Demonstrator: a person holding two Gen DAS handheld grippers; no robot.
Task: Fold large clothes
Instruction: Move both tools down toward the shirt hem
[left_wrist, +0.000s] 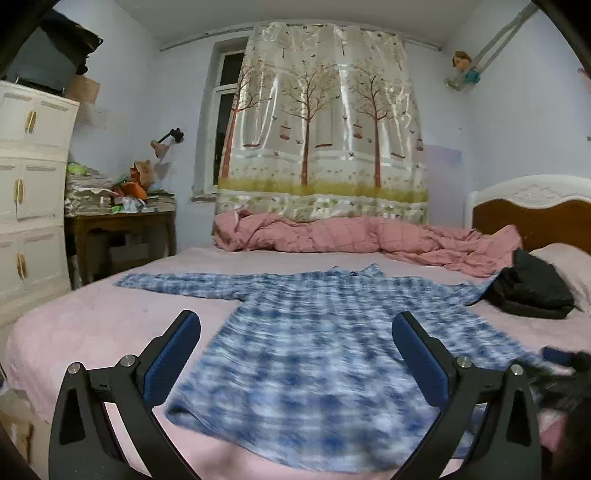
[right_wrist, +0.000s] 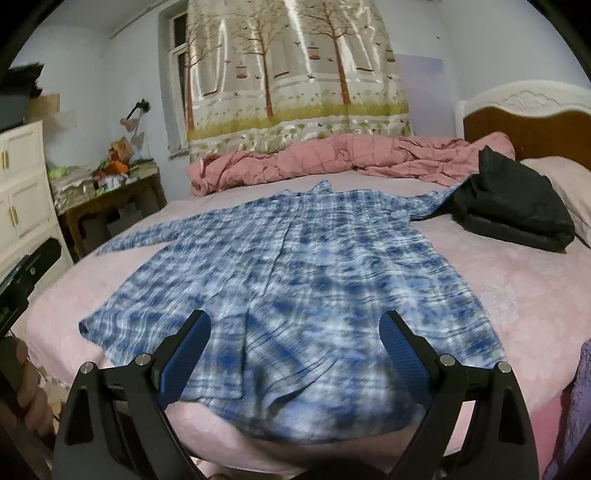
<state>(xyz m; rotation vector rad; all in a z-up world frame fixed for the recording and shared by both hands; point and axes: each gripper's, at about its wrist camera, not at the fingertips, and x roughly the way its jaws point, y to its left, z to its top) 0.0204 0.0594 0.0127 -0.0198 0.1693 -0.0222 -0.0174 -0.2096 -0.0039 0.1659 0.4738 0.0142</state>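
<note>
A blue and white plaid shirt (left_wrist: 306, 343) lies spread flat on the pink bed sheet (left_wrist: 74, 325), collar toward the far side, sleeves out to both sides. It also shows in the right wrist view (right_wrist: 295, 280). My left gripper (left_wrist: 295, 332) is open and empty, hovering above the shirt's lower left part. My right gripper (right_wrist: 295, 332) is open and empty, above the shirt's hem near the bed's front edge. The right gripper's tip shows blurred at the right edge of the left wrist view (left_wrist: 561, 356).
A folded black garment (right_wrist: 513, 210) lies on the bed at the right, over the shirt's right sleeve end. A bunched pink quilt (right_wrist: 332, 158) runs along the far side. A headboard (right_wrist: 535, 125) stands right, a cluttered wooden table (left_wrist: 122, 221) and white cabinet (left_wrist: 29, 184) left.
</note>
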